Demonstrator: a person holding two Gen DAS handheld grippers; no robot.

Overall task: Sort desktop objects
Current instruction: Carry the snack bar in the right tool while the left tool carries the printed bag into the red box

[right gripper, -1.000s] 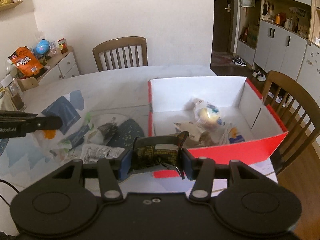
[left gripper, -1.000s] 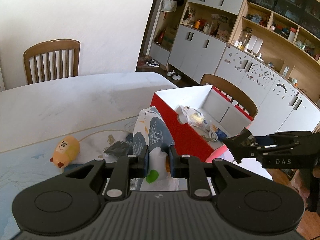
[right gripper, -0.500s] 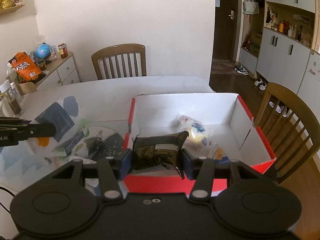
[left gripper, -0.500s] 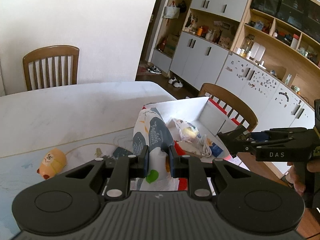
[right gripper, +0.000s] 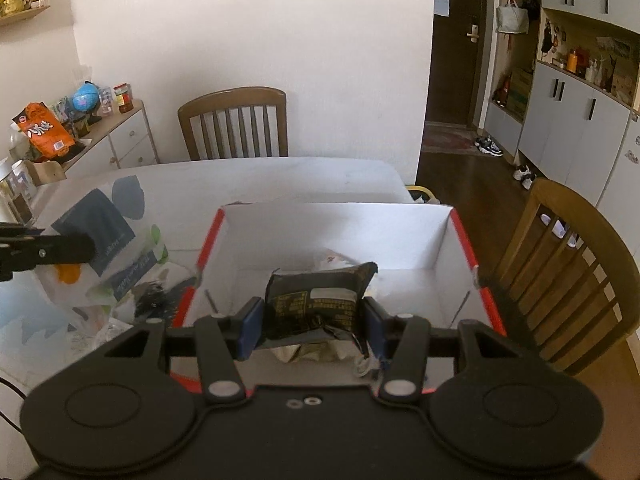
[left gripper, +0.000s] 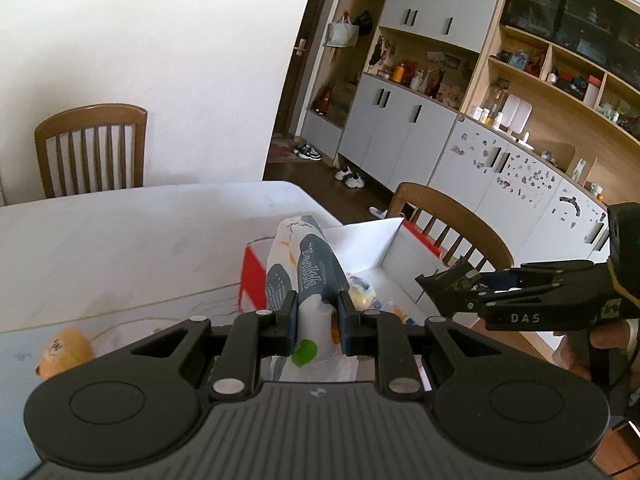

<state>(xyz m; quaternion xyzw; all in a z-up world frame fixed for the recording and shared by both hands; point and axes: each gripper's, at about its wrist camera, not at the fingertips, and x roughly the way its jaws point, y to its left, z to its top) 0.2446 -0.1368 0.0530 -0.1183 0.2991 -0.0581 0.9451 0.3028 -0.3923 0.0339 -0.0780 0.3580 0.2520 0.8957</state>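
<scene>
My left gripper (left gripper: 318, 320) is shut on a white plastic bag with dark blue print (left gripper: 304, 276) and holds it up beside the left wall of the red box. The bag also shows in the right wrist view (right gripper: 100, 240). My right gripper (right gripper: 314, 326) is shut on a dark snack packet (right gripper: 316, 300) and holds it over the inside of the red box with white walls (right gripper: 340, 232). The box (left gripper: 380, 240) holds a yellow-and-white wrapped item (left gripper: 360, 294) and other wrappers. From the left wrist view the right gripper (left gripper: 448, 284) hangs over the box's right side.
A yellow toy pig (left gripper: 64, 352) lies on the white table (left gripper: 120, 232). Crumpled wrappers (right gripper: 148, 296) lie left of the box. Wooden chairs stand at the far side (right gripper: 234, 124) and right (right gripper: 572, 264). A side cabinet (right gripper: 120, 140) with snacks stands far left.
Both grippers have risen and moved forward. The right gripper carried the dark packet from in front of the box to over its inside. The left gripper lifted the bag higher.
</scene>
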